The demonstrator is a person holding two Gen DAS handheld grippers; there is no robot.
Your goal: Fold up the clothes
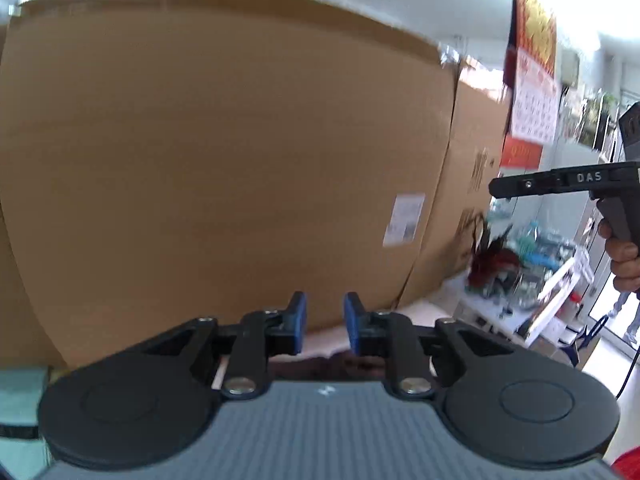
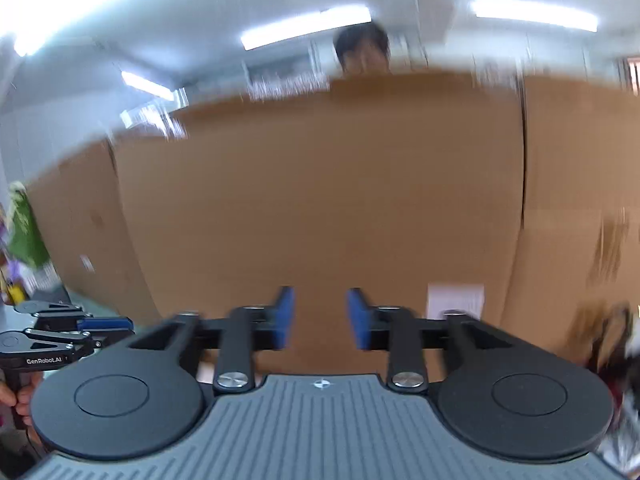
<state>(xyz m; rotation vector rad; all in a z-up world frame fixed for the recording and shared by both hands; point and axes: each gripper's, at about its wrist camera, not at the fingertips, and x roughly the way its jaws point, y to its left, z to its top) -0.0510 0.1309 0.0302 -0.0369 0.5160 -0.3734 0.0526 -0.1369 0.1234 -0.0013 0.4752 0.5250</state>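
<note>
— Since both cameras face the same way, what fills them most?

— A wall of tall cardboard boxes point(image 1: 220, 160), brown and standing side by side, with a seam between neighbours. It spans nearly the full width of each wrist view. Over its top edge in the right view a person's head point(image 2: 362, 50) shows, under ceiling lights point(image 2: 306, 26).

— And the claws?

— The left gripper point(image 1: 325, 320) has its blue pads point(image 1: 298, 320) apart, a clear gap between them and nothing in it. The right gripper point(image 2: 320, 316) stands wider, again with nothing between its pads; only cardboard lies behind the gap. Neither holds anything.

— Can either be seen from the other side?

— Yes. At the right edge of the left view the right one's black body shows side-on, a hand point(image 1: 624, 260) wrapped round its grip.

— Where are the clothes?

— Barely in sight. A dark strip point(image 1: 324, 364) lies low on the pale tabletop point(image 1: 424, 306), just below the left gripper's fingers, mostly hidden by them. Whether it is the garment I cannot tell.

— Smaller things?

— A wall calendar point(image 1: 534, 108) right of the boxes, and a white label point(image 1: 404, 220) stuck low on one box.
</note>
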